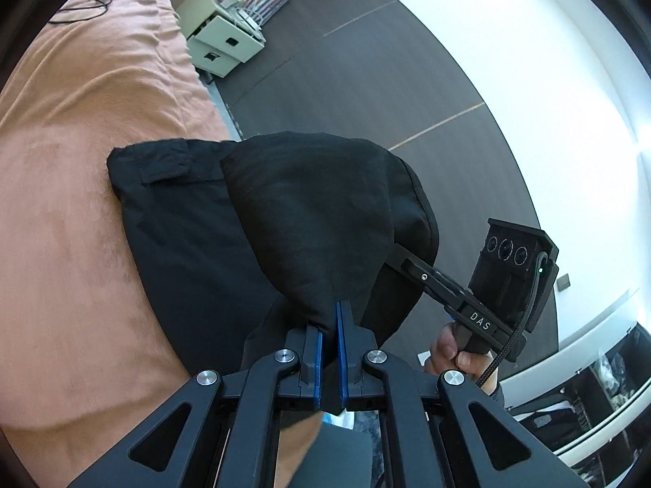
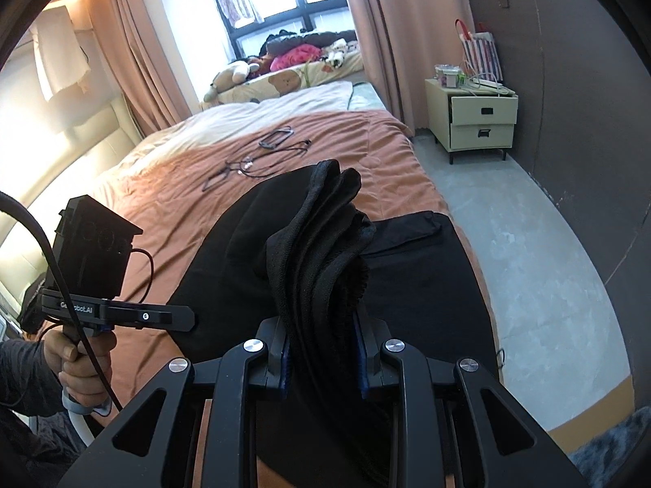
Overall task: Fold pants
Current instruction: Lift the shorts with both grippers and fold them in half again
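Observation:
Black pants [image 1: 191, 219] lie on a bed with a rust-orange cover [image 1: 73, 130]. My left gripper [image 1: 330, 327] is shut on a thin fold of the black cloth, which arches up and over between the two grippers. My right gripper [image 2: 323, 351] is shut on a thick bunched wad of the pants [image 2: 321, 240], whose ribbed edge sticks up past the blue pads. The rest of the pants [image 2: 411, 280] spreads flat on the bed below. In the left wrist view the right gripper [image 1: 396, 250] reaches into the cloth from the right, its fingertips hidden. The left gripper [image 2: 191, 319] shows in the right wrist view at left.
A pale green nightstand [image 2: 474, 122] with two drawers stands on the grey floor [image 2: 541, 268] beside the bed. Cables and a small dark item [image 2: 260, 154] lie on the cover farther up. Plush toys and clothes [image 2: 285, 59] pile by the window. A hand [image 2: 81, 362] grips the left handle.

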